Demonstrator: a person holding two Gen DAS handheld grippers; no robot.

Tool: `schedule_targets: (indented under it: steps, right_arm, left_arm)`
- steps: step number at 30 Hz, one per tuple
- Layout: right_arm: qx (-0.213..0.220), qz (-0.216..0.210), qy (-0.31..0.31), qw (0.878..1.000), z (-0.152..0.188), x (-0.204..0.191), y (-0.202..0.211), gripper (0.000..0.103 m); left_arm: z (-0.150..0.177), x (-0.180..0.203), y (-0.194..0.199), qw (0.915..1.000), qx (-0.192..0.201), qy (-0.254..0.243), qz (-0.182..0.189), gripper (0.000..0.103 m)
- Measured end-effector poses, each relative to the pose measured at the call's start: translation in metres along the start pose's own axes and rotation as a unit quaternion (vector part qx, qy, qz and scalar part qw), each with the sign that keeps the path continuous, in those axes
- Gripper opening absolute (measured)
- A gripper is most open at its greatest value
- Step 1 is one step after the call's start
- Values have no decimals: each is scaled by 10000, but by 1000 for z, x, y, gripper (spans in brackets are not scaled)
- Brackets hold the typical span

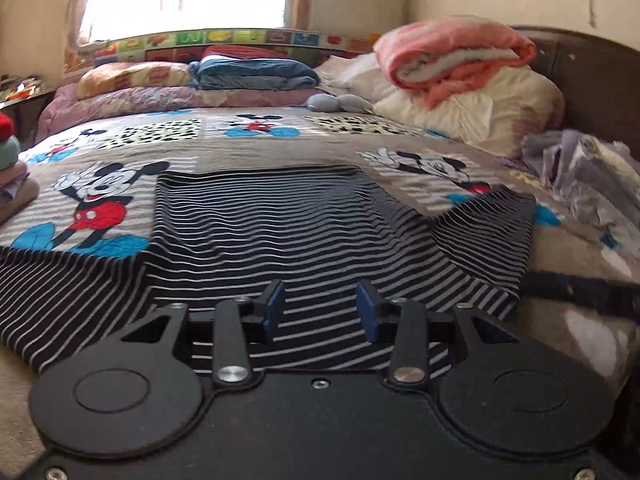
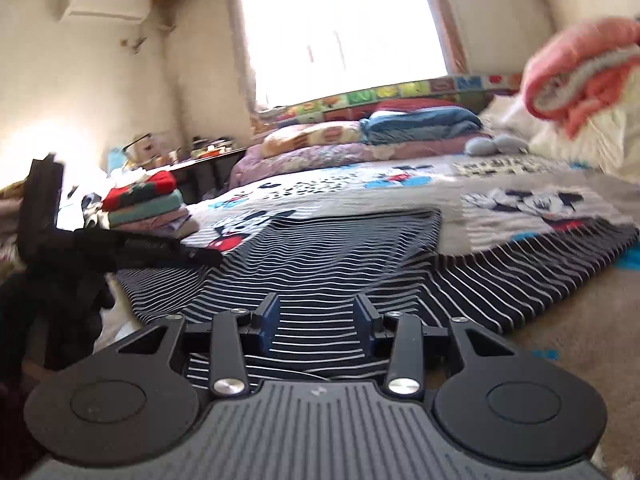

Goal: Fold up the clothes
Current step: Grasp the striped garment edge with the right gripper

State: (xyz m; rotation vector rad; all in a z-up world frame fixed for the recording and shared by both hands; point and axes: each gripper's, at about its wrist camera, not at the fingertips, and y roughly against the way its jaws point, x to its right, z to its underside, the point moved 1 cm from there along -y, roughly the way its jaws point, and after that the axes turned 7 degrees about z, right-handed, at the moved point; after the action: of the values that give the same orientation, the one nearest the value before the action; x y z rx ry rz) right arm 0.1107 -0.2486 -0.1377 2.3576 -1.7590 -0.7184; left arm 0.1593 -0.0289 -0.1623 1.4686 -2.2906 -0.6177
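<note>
A stack of folded clothes [image 2: 150,204] sits at the left edge of the bed [image 1: 280,148], with a red-and-green piece on top, a mint one under it and pinkish ones below. Beside it, in the right wrist view, the left tool [image 2: 200,258] reaches in as a dark arm over the left part of the striped garment [image 1: 260,224].

That garment, a navy top with thin white stripes, lies spread flat on the cartoon-mouse blanket [image 1: 96,200] at the near edge of the bed, its body running toward the middle of the bed and one sleeve [image 1: 492,232] angled out to the right, the other sleeve going off to the left. In its own camera the left tool [image 1: 320,308] hangs over the garment's near hem, its blue pads about half apart with only striped cloth showing between them; the pads press on nothing. The right tool [image 2: 316,320] hangs likewise over the near hem, its pads a little narrower, gripping nothing.

Toward the far edge lie a blue folded blanket [image 1: 256,72] on a pink quilt. At the far right corner a coral blanket [image 1: 452,56] rests on a cream pillow [image 1: 480,112], and crumpled grey-lilac clothes [image 1: 580,176] lie along the right edge.
</note>
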Motion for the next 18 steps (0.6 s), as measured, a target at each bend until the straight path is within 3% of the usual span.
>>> schedule_targets:
  steps: [2, 4, 7, 13, 15, 18]
  right_arm:
    - [-209, 291, -947, 9949, 3, 41, -8, 42]
    - [-347, 495, -2003, 9779, 11, 81, -19, 45]
    - [-296, 604, -2940, 9534, 22, 119, -29, 42]
    - [-324, 476, -3434, 9374, 9, 153, -56, 46]
    - [-281, 440, -3668, 9289, 4, 166, -66, 45]
    - [-257, 462, -3726, 9265, -3, 178, -82, 43]
  left_arm:
    - [15, 27, -25, 9958, -611, -674, 60, 51]
    - [13, 41, -22, 9955, -385, -856, -149, 48]
    - [9, 60, -18, 9929, -55, -1101, -446, 45]
    - [-13, 83, -27, 9954, 163, -846, -409, 42]
    - [-26, 90, -34, 9974, 120, -605, -386, 35]
    - [-44, 96, -46, 9975, 186, -529, -431, 34]
